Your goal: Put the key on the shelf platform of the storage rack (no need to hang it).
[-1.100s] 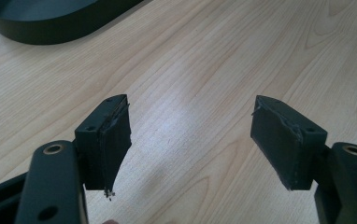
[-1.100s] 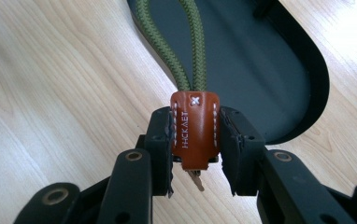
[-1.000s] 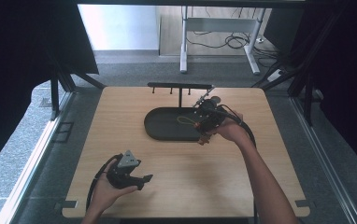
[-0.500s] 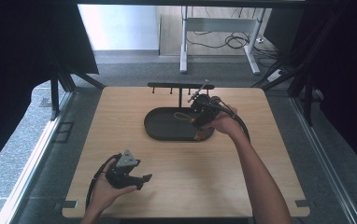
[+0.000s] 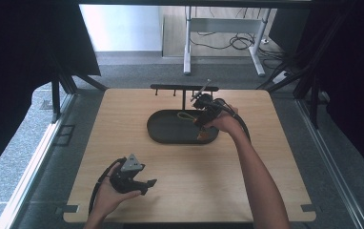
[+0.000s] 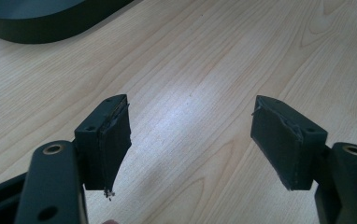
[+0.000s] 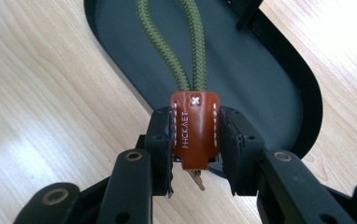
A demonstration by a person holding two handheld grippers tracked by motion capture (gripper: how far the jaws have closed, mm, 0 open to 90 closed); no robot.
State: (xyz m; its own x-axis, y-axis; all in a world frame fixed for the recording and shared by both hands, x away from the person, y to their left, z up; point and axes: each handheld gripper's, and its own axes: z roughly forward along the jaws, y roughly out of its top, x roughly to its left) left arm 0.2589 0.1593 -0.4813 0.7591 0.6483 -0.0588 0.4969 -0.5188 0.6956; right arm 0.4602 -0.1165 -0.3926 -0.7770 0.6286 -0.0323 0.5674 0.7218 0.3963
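I have my right tool point(image 7: 196, 140) clamped on the brown leather tab point(image 7: 194, 128) of the key fob, over the black oval tray point(image 5: 163, 129) toward 1 o'clock on the counter point(image 5: 247, 176). The green cord loop point(image 7: 172, 46) runs straight away from the jaws toward 12, long axis along the tool, pointing at the hook rack point(image 5: 182, 87) behind the tray. My left tool point(image 6: 190, 140) hangs apart, holding nothing, at 7 o'clock, well away.

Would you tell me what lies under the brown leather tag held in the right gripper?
Under the leather tag lie the black tray's rim and the wooden table; the right gripper hides its lower end.
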